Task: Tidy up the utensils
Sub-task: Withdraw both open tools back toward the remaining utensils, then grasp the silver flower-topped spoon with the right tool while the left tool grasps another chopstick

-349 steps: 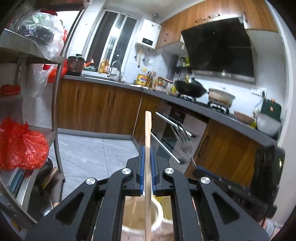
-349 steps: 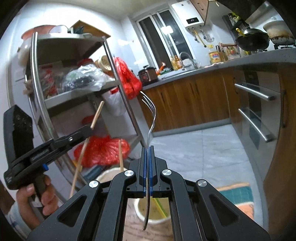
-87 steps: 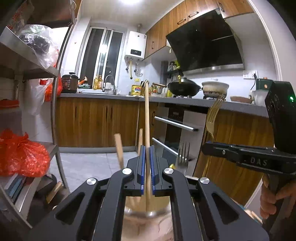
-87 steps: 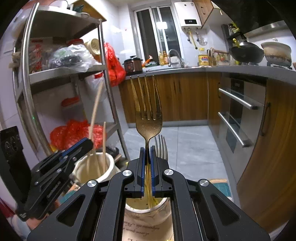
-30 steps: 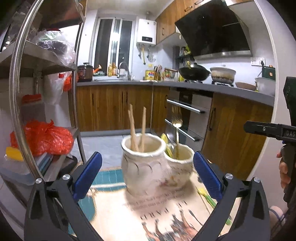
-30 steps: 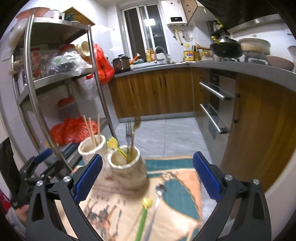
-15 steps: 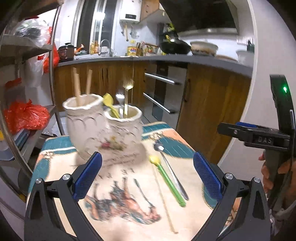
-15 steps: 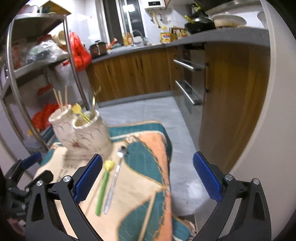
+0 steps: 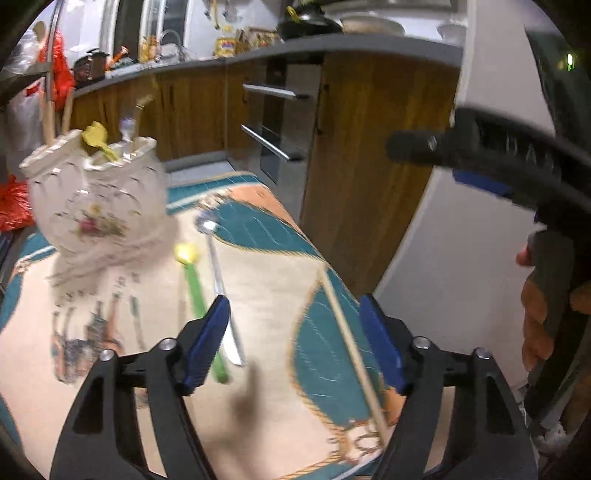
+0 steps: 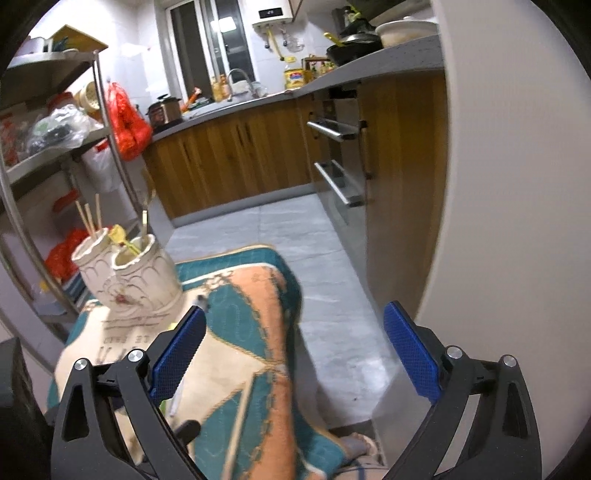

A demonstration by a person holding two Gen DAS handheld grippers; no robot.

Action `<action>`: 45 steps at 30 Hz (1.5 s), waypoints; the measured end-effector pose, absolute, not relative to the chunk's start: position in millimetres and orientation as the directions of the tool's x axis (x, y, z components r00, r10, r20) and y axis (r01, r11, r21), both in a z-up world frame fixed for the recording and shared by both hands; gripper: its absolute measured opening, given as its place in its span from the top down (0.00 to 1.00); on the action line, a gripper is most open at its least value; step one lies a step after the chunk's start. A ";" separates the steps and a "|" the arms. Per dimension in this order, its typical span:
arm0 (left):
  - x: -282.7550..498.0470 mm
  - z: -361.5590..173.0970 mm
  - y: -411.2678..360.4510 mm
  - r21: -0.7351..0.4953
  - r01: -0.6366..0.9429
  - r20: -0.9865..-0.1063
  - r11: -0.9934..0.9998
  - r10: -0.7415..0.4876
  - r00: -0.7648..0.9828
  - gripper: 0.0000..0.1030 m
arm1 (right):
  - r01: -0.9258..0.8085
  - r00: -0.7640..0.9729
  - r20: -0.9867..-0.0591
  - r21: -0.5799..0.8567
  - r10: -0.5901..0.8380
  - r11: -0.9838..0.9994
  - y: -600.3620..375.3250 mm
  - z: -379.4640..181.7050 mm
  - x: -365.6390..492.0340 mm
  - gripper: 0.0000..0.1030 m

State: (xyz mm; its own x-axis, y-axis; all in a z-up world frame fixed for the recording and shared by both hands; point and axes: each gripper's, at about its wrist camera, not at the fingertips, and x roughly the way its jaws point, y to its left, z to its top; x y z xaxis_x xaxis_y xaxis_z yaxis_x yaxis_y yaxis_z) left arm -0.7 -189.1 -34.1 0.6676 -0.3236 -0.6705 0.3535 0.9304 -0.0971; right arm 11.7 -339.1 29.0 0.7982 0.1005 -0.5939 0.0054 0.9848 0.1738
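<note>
Here both claws, left claw (image 9: pixel 295 332) and right claw (image 10: pixel 293 354), gape wide, empty.

Home kitchen: wooden cabinets (image 10: pixel 236 155), grey worktop with sink tap (image 10: pixel 236 79), wok (image 10: pixel 352 48), wall boiler (image 10: pixel 272 14).

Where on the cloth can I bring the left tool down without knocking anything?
Free: the cloth between the metal spoon and the lone chopstick, where the open left tool hovers. Also the near-left patch below the holders. Crowded: beside the green spoon.
</note>
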 end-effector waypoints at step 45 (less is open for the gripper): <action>13.4 -0.1 -106.9 -0.167 0.290 -0.616 0.942 -0.329 0.716 0.95 | -0.096 0.767 -0.607 0.212 0.208 0.973 -310.1 17.4 7.4 0.08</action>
State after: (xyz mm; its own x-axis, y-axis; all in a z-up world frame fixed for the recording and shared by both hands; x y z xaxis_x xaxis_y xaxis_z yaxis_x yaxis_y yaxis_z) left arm 13.4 -106.9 -0.1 0.7158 -0.3290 -0.6159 0.2896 0.9425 -0.1668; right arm 7.4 -310.1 17.4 0.7668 0.2082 -0.6072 -0.0962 0.9725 0.2121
